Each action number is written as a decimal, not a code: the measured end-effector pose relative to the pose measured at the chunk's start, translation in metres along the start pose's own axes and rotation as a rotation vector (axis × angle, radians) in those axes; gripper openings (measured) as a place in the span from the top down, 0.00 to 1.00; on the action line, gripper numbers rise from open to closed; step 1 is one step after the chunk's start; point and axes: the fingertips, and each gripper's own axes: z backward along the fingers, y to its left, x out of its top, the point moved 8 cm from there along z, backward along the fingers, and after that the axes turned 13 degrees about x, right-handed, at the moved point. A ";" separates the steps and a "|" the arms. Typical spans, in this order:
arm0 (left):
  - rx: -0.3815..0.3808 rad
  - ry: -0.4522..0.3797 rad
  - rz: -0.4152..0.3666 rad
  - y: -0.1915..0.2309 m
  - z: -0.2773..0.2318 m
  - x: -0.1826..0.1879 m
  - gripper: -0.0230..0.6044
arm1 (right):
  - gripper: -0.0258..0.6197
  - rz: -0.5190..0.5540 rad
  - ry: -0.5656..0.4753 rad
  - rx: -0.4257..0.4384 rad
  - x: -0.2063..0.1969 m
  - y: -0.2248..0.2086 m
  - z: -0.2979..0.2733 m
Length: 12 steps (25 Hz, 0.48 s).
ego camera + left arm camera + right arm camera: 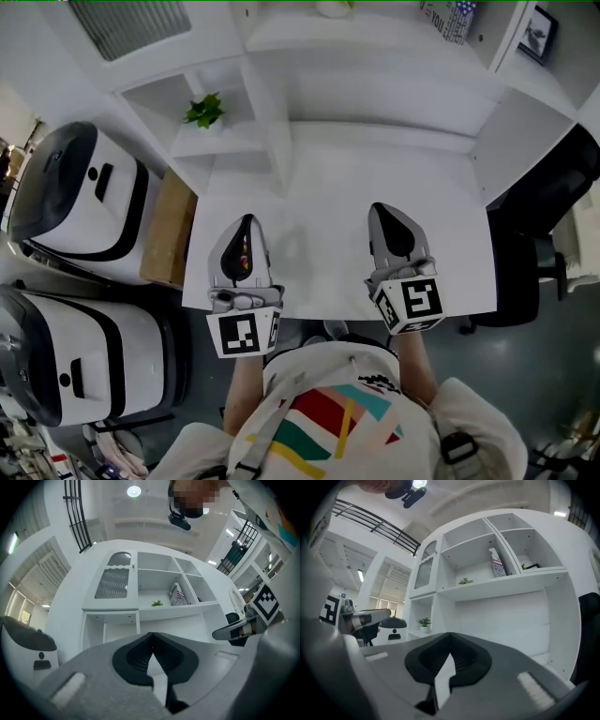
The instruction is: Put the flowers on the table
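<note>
Hand-held gripper L [246, 219] & hand-held gripper R [381, 208], jaws together, empty, over white table [328, 187], shelves [375, 94] behind.

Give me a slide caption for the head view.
Left gripper and right gripper hover shut and empty over the white desk; the potted plant sits in a shelf cubby.
</note>
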 end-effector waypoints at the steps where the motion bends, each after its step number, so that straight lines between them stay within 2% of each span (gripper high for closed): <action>1: 0.002 0.000 0.000 0.000 0.000 0.000 0.96 | 0.96 -0.001 -0.002 -0.002 0.000 0.000 0.001; 12: 0.035 0.004 -0.004 0.011 0.007 0.001 0.96 | 0.96 0.002 0.008 0.004 0.000 0.004 -0.001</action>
